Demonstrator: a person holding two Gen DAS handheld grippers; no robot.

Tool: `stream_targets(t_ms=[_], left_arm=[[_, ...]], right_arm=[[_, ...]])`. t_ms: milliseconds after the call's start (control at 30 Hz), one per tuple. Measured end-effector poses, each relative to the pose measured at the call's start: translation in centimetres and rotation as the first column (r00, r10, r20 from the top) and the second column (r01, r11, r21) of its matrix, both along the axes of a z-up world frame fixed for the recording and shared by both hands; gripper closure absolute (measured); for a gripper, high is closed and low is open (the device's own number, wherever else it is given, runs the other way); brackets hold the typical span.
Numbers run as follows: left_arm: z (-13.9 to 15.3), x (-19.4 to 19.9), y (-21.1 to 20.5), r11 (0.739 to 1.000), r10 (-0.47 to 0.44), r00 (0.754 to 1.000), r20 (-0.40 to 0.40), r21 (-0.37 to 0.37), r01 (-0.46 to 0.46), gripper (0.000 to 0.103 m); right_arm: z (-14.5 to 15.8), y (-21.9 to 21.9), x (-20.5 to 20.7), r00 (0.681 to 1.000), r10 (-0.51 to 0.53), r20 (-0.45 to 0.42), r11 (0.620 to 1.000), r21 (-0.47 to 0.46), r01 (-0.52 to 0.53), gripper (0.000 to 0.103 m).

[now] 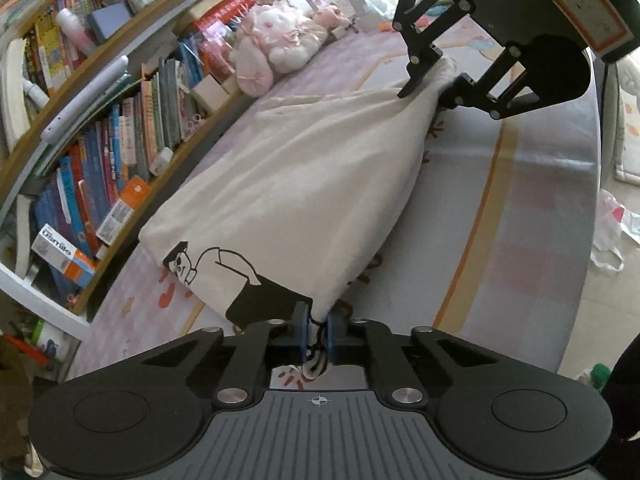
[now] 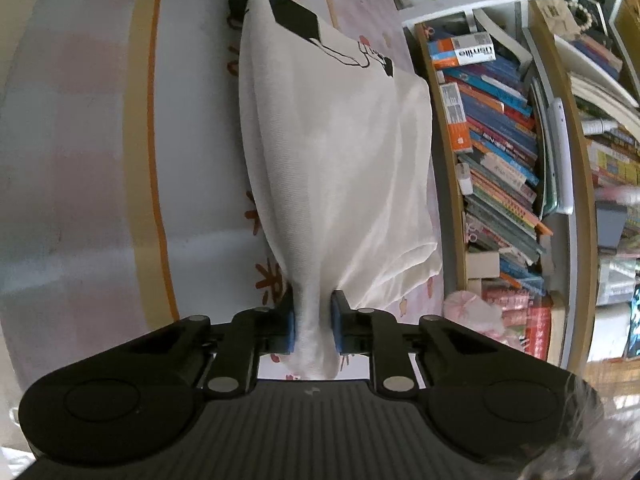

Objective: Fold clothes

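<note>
A white printed garment (image 1: 288, 184) is stretched between the two grippers above a pastel play mat (image 1: 520, 208), beside a bookshelf (image 1: 100, 152). One bunched end is clenched in the left gripper (image 1: 318, 330); the other is grasped by the right gripper (image 2: 314, 328).

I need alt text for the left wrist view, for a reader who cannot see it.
The left gripper pinches one end of a cream cotton T-shirt with a black cartoon print, and the right gripper holds the far end. The shirt stretches over a pastel play mat beside a crowded wooden bookshelf.
</note>
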State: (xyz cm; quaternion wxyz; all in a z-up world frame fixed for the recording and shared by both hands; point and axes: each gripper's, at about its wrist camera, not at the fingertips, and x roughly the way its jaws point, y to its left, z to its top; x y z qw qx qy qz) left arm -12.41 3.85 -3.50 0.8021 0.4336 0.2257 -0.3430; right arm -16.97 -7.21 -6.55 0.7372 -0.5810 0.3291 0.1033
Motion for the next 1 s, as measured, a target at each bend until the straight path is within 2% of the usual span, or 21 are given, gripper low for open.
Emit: stream_targets(t_ms=[200,367,567,1000], left_arm=[[0.8,-0.2,0.1,1.000,-0.005,1.000,-0.028,0.026,0.006,0.098],[2.4,-1.8,0.9,1.000,-0.020,0.998,-0.068,0.023,0.021,0.098],[3.3,-4.4,0.8,0.997,-0.048,0.993,-0.109,0.056,0.054,0.098],[4.3,-7.9,-0.2,0.999,0.016,0.989,-0.145,0.044,-0.010,0.098]], right_arm=[[1.8,-0.3,0.5,0.997,-0.041,-0.062,0.994,0.104,0.047,0.088],[3.5,-0.5,-1.4,0.993,-0.018,-0.118,0.983,0.178,0.039,0.088],[4.5,-0.5,-4.5,0.984,0.044,-0.170,0.979,0.203,-0.008,0.088],[5.8,-1.6,-8.1,0.979,0.081,-0.186,0.966,0.258,-0.031,0.088]])
